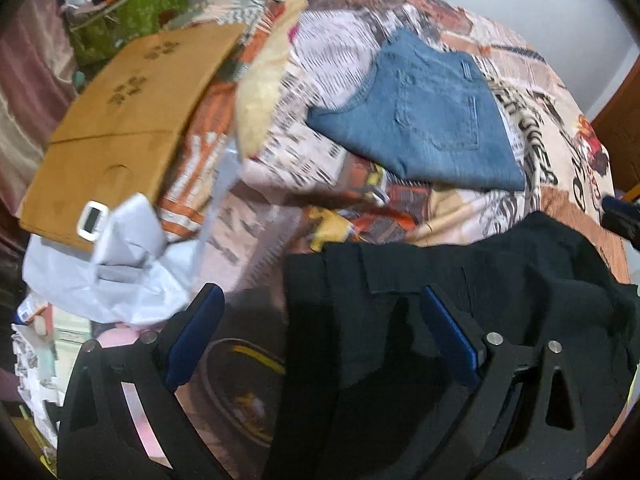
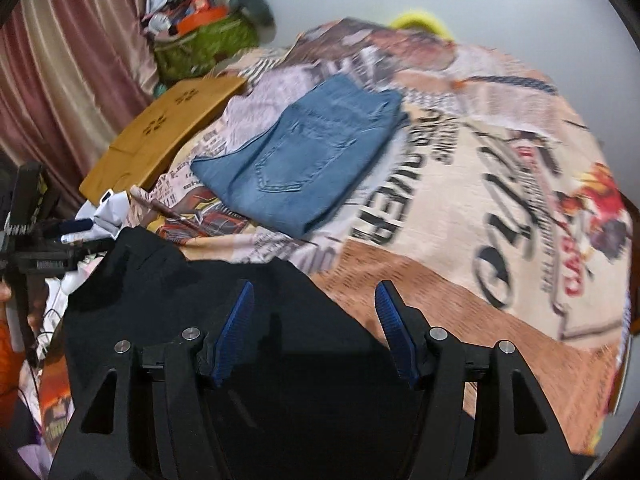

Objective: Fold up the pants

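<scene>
A: Where are the black pants (image 1: pixel 460 280) lying right now?

B: They are sitting at the near edge of the bed, spread over the printed bedspread (image 2: pixel 460 208), right under both tongs. In the left view they are filling the lower right half of the picture; in the right view they are covering the lower left.

A: And what is the left gripper (image 1: pixel 320 328) doing?

B: Its jaws are standing wide apart. One blue pad (image 1: pixel 450 332) is hanging over the black cloth, the other over the bed's edge beside it. Nothing is being pinched.

A: The right gripper (image 2: pixel 314 320)?

B: Its jaws are standing apart too, about half way, with the black cloth lying below and between them. The pads are not pressing on it, as far as I can see.

A: Anything else on the bed?

B: A folded pair of blue jeans (image 2: pixel 304 152) is lying further back on the bedspread, well apart from the black pants. A flat cardboard box (image 1: pixel 128 120) is resting at the far left edge, and a crumpled white bag (image 1: pixel 128 264) is lying just below it.

A: Behind that?

B: A green box (image 2: pixel 200 48) full of odds and ends is standing by the curtain (image 2: pixel 68 80).
</scene>
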The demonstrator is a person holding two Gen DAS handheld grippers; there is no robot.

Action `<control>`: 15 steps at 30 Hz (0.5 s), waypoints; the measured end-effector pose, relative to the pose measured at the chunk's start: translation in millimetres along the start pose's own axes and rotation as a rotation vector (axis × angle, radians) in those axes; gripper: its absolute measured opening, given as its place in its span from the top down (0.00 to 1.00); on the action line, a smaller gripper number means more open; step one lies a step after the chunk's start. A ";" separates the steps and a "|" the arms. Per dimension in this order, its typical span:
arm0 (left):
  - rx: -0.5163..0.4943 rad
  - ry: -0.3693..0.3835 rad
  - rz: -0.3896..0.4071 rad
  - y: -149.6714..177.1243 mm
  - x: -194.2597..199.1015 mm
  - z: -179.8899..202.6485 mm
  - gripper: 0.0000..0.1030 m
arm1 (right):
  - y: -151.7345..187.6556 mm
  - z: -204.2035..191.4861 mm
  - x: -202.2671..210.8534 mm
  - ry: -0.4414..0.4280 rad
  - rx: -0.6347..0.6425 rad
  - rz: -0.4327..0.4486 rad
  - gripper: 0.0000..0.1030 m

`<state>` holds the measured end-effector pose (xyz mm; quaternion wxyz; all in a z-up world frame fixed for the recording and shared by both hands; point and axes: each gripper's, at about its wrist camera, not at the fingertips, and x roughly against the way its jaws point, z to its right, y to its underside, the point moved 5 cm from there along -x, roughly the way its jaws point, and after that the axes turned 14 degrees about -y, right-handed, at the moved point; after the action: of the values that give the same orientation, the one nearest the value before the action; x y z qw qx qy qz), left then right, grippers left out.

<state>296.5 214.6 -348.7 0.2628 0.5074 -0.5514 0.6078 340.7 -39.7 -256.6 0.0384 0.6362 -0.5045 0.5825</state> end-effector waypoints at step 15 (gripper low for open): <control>-0.009 0.145 -0.048 13.5 -10.2 20.3 0.70 | 4.6 -0.7 -78.6 -0.047 0.013 -0.228 0.80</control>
<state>294.8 194.7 -365.9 0.3190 0.4740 -0.5215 0.6338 351.8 5.4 -320.1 0.0884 0.7031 -0.4260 0.5625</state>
